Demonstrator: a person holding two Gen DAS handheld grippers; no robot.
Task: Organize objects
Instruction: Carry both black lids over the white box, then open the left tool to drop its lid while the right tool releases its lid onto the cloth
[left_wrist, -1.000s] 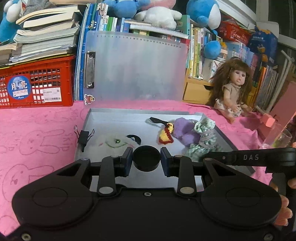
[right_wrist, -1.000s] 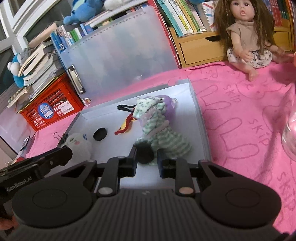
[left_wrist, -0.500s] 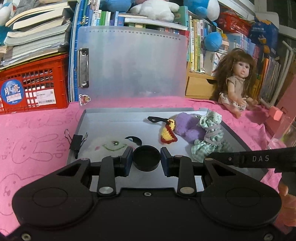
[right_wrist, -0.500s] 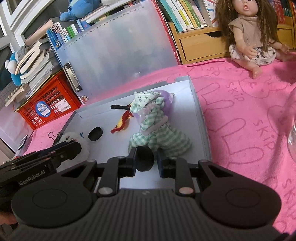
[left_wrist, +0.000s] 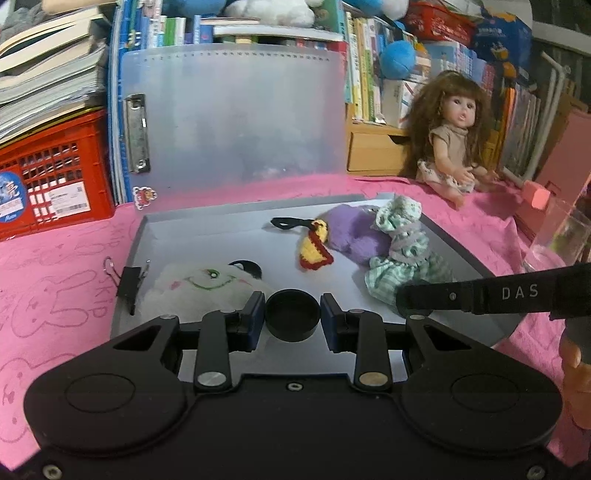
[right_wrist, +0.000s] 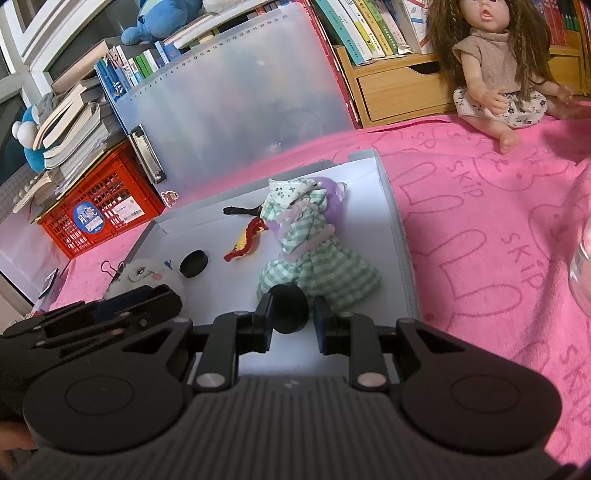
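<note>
Over the grey tray: I hold both of my tools above its near end, each one pinching a small black cap.
Left gripper (left_wrist: 293, 314): pinched on a black cap (left_wrist: 293, 315), open side up, the pads pressing its two sides.
Right gripper (right_wrist: 291, 314): nearly pressed together, clamped on a second black cap (right_wrist: 289, 308) that stands on edge between the pads.
Tray (left_wrist: 207, 227): shallow, grey, lying on the pink cloth (right_wrist: 480, 221), with a frosted clipboard (left_wrist: 236, 118) standing behind it.
Third cap (right_wrist: 193, 263): lies flat on the tray floor, apart from both tools, just beside the white plush (left_wrist: 201, 291).
White plush: at the tray's near left corner, directly ahead of my left fingers.
Checked dress (right_wrist: 314, 258): green and white, on the tray's right side, just beyond my right fingertips, lying over a purple plush (left_wrist: 351, 232).
Crochet piece (left_wrist: 314, 251): red and yellow, mid-tray, between the third cap and the dress.
Binder clip (left_wrist: 127, 282): on the tray's left rim.
Doll (left_wrist: 448, 136): sits on the cloth beyond the tray, well apart from my tools.
</note>
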